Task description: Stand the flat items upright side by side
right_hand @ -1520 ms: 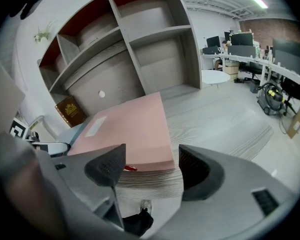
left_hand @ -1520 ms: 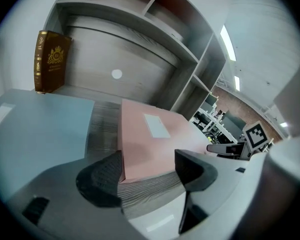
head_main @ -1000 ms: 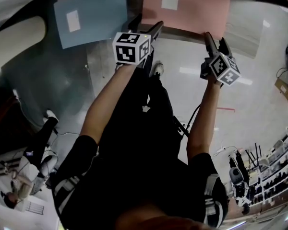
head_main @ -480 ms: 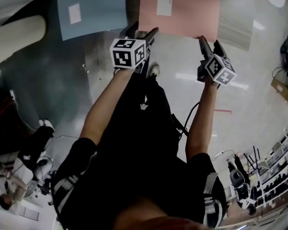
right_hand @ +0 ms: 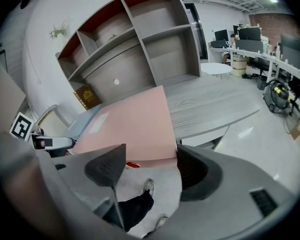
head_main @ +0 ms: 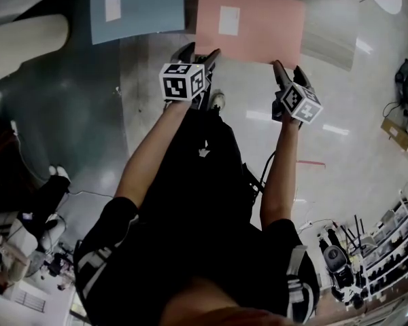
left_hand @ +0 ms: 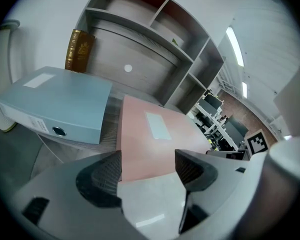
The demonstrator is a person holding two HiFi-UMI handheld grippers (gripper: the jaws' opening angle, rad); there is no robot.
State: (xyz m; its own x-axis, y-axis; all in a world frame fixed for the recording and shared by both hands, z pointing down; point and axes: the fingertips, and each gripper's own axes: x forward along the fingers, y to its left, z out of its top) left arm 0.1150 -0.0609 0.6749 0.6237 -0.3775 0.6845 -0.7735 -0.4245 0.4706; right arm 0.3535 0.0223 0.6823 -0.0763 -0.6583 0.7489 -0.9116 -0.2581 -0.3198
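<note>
Left gripper point(head_main: 201, 51) and right gripper point(head_main: 287, 69) gape wide, empty; flat pink folder point(head_main: 255, 29), its white label point(head_main: 229, 20) unreadable, lies at the grey wooden desk's point(head_main: 330, 41) front edge just beyond their tips, beside a blue-grey binder point(head_main: 139, 9).

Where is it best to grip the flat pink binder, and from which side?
At its near edge, coming from the person's side. The pink binder lies flat on the desk, and that edge seems to jut past the desk's rim, so one jaw can slip under. The left gripper and right gripper, both open, face it.
</note>
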